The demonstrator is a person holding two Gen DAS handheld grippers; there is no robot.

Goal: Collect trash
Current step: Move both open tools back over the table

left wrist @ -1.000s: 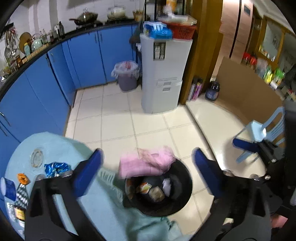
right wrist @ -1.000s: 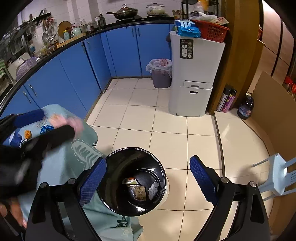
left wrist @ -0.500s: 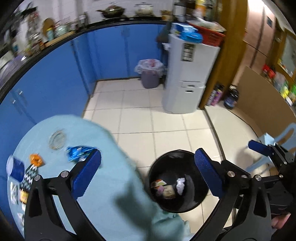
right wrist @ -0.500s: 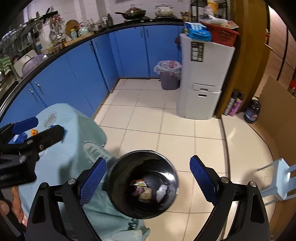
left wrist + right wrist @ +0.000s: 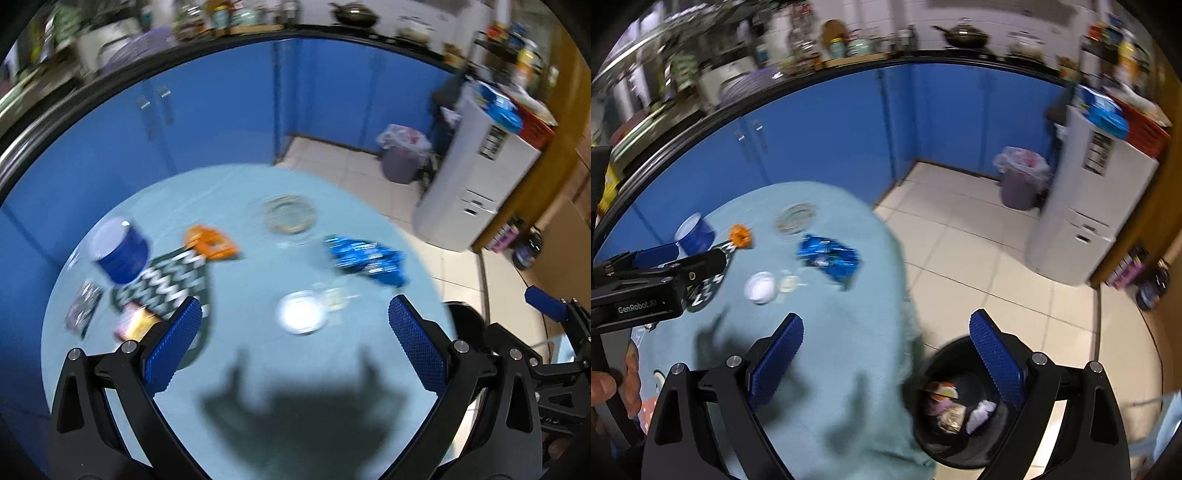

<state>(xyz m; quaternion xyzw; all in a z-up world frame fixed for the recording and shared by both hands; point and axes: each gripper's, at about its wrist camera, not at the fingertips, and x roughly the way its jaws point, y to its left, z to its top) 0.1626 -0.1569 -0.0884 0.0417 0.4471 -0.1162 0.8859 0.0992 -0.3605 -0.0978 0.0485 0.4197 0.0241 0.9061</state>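
Observation:
My left gripper (image 5: pixel 293 343) is open and empty above the round table (image 5: pixel 240 369) with its light teal cloth. On the table lie a blue wrapper (image 5: pixel 365 260), an orange wrapper (image 5: pixel 211 243), a small white lid (image 5: pixel 301 316), a clear plastic scrap (image 5: pixel 338 297) and a yellow-pink packet (image 5: pixel 133 325). My right gripper (image 5: pixel 886 363) is open and empty over the table's right edge. The black bin (image 5: pixel 960 406) on the floor holds several pieces of trash. The blue wrapper (image 5: pixel 829 256) also shows in the right wrist view.
A blue can (image 5: pixel 120 251), a zigzag-patterned cloth (image 5: pixel 166 280) and a glass dish (image 5: pixel 291 214) also sit on the table. Blue cabinets (image 5: pixel 221 110) curve behind it. A white appliance (image 5: pixel 476 177) and a lined bin (image 5: pixel 402 158) stand on the tiled floor.
Both grippers have swung left from over the black bin toward the table. The pink trash seen falling from the left gripper a second ago lies in the bin.

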